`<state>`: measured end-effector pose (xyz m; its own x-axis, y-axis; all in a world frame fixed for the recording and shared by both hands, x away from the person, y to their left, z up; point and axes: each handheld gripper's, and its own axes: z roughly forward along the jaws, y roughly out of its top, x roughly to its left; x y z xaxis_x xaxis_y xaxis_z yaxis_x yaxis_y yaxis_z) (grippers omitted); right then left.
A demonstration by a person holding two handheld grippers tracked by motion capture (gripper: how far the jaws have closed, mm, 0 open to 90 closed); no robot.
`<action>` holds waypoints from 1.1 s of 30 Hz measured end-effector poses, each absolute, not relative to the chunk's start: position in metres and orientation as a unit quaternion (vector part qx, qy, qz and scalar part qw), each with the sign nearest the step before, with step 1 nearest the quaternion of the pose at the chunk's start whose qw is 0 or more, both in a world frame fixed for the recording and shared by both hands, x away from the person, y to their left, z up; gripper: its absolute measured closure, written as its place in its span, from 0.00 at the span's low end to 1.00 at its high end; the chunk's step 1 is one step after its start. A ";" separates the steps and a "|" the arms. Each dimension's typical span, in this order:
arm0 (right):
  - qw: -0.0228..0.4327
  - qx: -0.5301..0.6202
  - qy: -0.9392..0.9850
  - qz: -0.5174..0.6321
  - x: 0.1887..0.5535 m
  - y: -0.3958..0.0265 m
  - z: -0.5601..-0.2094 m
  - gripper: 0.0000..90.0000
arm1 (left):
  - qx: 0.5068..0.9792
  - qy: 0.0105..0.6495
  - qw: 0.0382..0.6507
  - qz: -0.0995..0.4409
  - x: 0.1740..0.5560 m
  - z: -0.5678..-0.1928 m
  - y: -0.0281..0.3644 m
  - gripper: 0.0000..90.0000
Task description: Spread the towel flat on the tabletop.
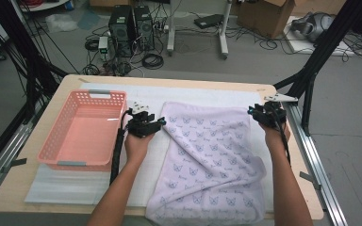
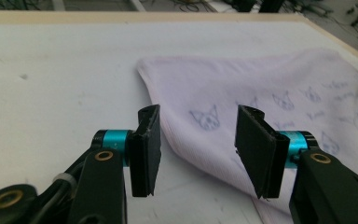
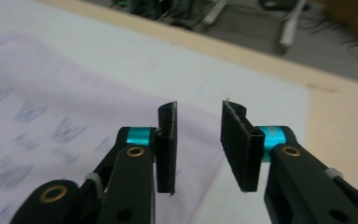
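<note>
Towel's spread out, nothing folded yet

Left gripper [image 1: 162, 121] and right gripper [image 1: 250, 111] hover open at the far corners of the lilac cat-print towel [image 1: 212, 160] lying flat beside the pink basket [image 1: 59, 141]; folding's still ahead.

One tabletop [image 1: 37, 195], pale wood, carries everything. On it lies one white mat [image 1: 207, 96]. One towel [image 1: 212, 160], lilac with small printed cat faces, is spread at about 5 o'clock from the tabletop's centre. One pink plastic basket [image 1: 56, 136] sits at about 9 o'clock. Two claws are counted: one left claw [image 1: 163, 121] at the towel's 11 o'clock corner and one right claw [image 1: 250, 111] at its 1 o'clock corner, each with two black jaws standing apart. Two forearms enter from 6 o'clock. On the floor beyond, at 12 o'clock, stand two black computer towers [image 1: 131, 26] and one cardboard box [image 1: 264, 16].
</note>
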<state>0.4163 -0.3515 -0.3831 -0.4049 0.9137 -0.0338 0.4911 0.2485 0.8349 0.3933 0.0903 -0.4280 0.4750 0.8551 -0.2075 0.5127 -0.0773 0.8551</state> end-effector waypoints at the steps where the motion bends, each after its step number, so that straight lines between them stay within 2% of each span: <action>1: 0.258 0.469 0.747 0.394 0.412 -0.353 -0.386 0.69 | 0.722 0.476 0.472 0.170 0.392 -0.429 0.089 0.56; 3: 0.235 0.464 0.760 0.389 0.402 -0.354 -0.391 0.67 | 0.735 0.465 0.465 0.169 0.390 -0.429 0.085 0.55; 8: 0.172 0.462 0.803 0.335 0.389 -0.350 -0.411 0.63 | 0.731 0.454 0.481 0.166 0.386 -0.424 0.078 0.55; 10: 0.178 0.452 0.818 0.307 0.386 -0.344 -0.419 0.66 | 0.733 0.454 0.481 0.157 0.385 -0.424 0.075 0.55; 11: 0.178 0.452 0.822 0.297 0.385 -0.341 -0.423 0.72 | 0.738 0.449 0.480 0.154 0.383 -0.424 0.074 0.55; 12: 0.173 0.447 0.831 0.283 0.385 -0.339 -0.428 0.82 | 0.739 0.446 0.480 0.155 0.382 -0.423 0.072 0.55; 13: 0.178 0.442 0.837 0.270 0.386 -0.339 -0.431 0.87 | 0.743 0.442 0.477 0.155 0.381 -0.423 0.071 0.55; 14: 0.175 0.443 0.833 0.282 0.386 -0.340 -0.432 0.97 | 0.745 0.441 0.476 0.153 0.381 -0.423 0.070 0.55; 15: 0.188 0.443 0.833 0.274 0.387 -0.341 -0.431 0.98 | 0.748 0.440 0.473 0.150 0.381 -0.423 0.070 0.55; 16: 0.229 0.443 0.831 0.245 0.388 -0.342 -0.431 0.98 | 0.750 0.441 0.470 0.147 0.380 -0.424 0.070 0.55; 18: 0.279 0.460 0.810 0.234 0.391 -0.349 -0.432 0.98 | 0.758 0.439 0.462 0.138 0.380 -0.426 0.068 0.55; 20: 0.305 0.497 0.770 0.256 0.393 -0.359 -0.429 0.98 | 0.767 0.431 0.456 0.132 0.378 -0.429 0.067 0.59; 22: 0.300 0.520 0.750 0.276 0.395 -0.363 -0.428 0.95 | 0.765 0.429 0.462 0.131 0.374 -0.434 0.067 0.62; 24: 0.300 0.519 0.749 0.285 0.393 -0.362 -0.427 0.86 | 0.770 0.431 0.454 0.124 0.372 -0.441 0.066 0.61; 25: 0.302 0.515 0.748 0.290 0.391 -0.362 -0.426 0.82 | 0.774 0.431 0.448 0.124 0.372 -0.444 0.065 0.60; 30: 0.284 0.522 0.732 0.333 0.376 -0.369 -0.423 0.76 | 0.788 0.417 0.434 0.127 0.370 -0.451 0.050 0.50; 32: 0.275 0.521 0.730 0.345 0.369 -0.372 -0.423 0.76 | 0.799 0.405 0.419 0.150 0.367 -0.451 0.041 0.52; 33: 0.273 0.519 0.730 0.351 0.366 -0.373 -0.423 0.75 | 0.804 0.397 0.409 0.168 0.364 -0.451 0.038 0.58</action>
